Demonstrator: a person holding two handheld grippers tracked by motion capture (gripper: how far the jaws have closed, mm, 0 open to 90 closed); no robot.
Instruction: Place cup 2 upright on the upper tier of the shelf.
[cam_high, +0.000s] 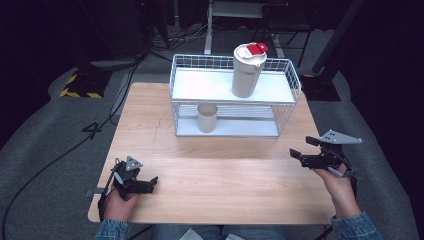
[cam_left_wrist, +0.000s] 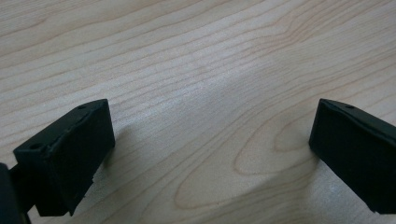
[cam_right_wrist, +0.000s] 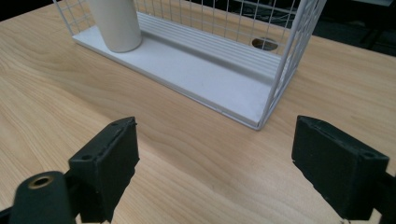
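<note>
Can't read any writing on the tumbler (cam_high: 246, 70); it's sitting on the wire rack (cam_high: 285, 107)'s upper shelf. Both grippers, left (cam_left_wrist: 212, 140) and right (cam_right_wrist: 215, 158), are hovering wide apart, empty, over the worktop (cam_high: 220, 165).

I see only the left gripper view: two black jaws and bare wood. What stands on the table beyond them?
Observer: A white wire rack with two levels stands at the far side of the table.
Operator: Is something inside it?
Observer: A tall beige tumbler with a red-and-white lid stands upright on the upper level, and a small beige cup on the lower one.
Operator: And where is the other gripper?
Observer: The right gripper is near the table's right edge, jaws open and empty, apart from the rack.
</note>
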